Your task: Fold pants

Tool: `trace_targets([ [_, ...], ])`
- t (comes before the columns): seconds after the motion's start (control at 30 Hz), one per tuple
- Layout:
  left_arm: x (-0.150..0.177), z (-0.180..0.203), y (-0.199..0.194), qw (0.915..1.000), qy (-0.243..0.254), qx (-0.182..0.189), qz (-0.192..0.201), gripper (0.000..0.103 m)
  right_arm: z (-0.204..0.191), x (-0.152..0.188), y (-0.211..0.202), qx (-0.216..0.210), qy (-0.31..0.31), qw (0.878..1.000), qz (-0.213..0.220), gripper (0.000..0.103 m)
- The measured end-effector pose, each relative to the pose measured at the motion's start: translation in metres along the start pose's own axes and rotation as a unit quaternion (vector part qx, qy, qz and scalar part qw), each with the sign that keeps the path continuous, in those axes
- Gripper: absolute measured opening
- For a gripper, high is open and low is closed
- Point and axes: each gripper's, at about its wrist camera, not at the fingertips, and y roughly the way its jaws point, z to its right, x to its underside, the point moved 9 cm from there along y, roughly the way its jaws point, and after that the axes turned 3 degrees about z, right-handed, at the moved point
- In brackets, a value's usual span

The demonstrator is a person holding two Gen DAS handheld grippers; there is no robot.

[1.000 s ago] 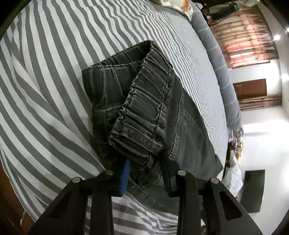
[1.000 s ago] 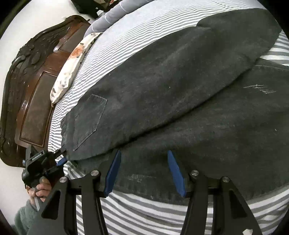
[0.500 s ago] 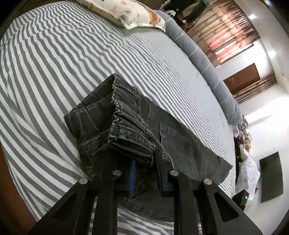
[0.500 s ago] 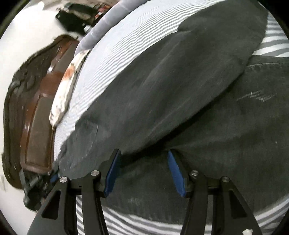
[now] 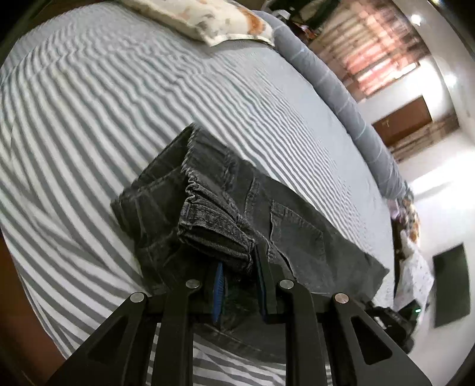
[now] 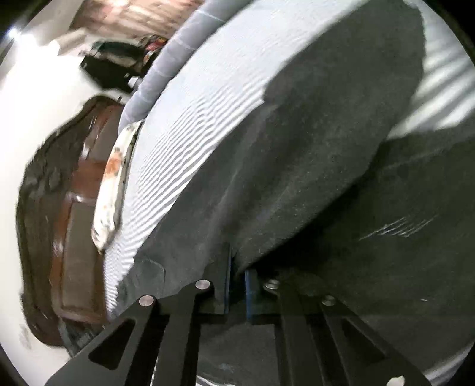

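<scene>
Denim, dark grey and heavy, is what both tools have hold of: the pants (image 5: 252,213) lie across the striped bedsheet (image 5: 89,118), well down the bed from the floral pillow (image 5: 207,17) at the headboard end. The left gripper (image 5: 240,285) is clamped on the bunched elastic waistband (image 5: 213,225), with its blue pads pressing the gathered cloth and that corner raised a little off the sheet. In the right wrist view, the right gripper (image 6: 237,285) has just closed, its jaws nearly together on the edge of the upper leg (image 6: 297,148) where that layer overlaps the lower leg (image 6: 400,252). So the step in hand looks like the taking of two grips before a lengthwise fold, not the fold itself; the legs are not yet laid together. Next, both hands would probably need to lift in step, keeping the cloth taut between them, and carry the held edge over the other leg. A thin pinch on the right may slip.
</scene>
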Motion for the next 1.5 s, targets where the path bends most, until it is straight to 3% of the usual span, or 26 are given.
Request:
trace_targets([
  [0.2,-0.019,0.003,-0.001,0.9949,0.094,-0.028,-0.023,0.020,-0.025,0.039,-0.030,0.018,-0.067,0.998,-0.013,0.006],
  [0.43,0.002,-0.038,0.014,0.9819,0.140,-0.098,-0.081,0.020,-0.010,0.100,-0.022,0.033,-0.066,0.996,-0.060,0.005],
  [0.5,0.009,-0.047,0.018,0.9822,0.134,-0.100,-0.086,0.020,-0.005,0.107,-0.018,0.042,-0.064,0.995,-0.066,0.005],
  [0.77,0.009,-0.043,0.008,0.9815,0.149,-0.089,-0.081,0.020,-0.012,0.110,-0.029,0.038,-0.081,0.994,-0.056,0.004],
  [0.97,0.015,-0.049,0.014,0.9748,0.167,-0.124,-0.082,0.022,0.004,0.122,-0.005,0.045,-0.074,0.992,-0.086,0.004],
  [1.07,0.018,-0.042,0.012,0.9683,0.186,-0.150,-0.073,0.024,0.010,0.119,-0.003,0.023,-0.037,0.995,-0.090,0.011],
  [1.23,0.022,-0.034,-0.008,0.9670,0.186,-0.160,-0.070,0.026,0.021,0.100,-0.017,-0.015,0.000,0.998,-0.060,0.025],
  [1.4,0.035,0.001,-0.040,0.9622,0.227,-0.147,-0.030,0.027,0.047,0.073,-0.028,-0.030,0.046,0.998,-0.030,0.026],
  [1.5,0.049,0.045,-0.055,0.9549,0.272,-0.119,0.010,0.039,0.067,0.054,-0.035,-0.034,0.071,0.997,-0.016,0.026],
])
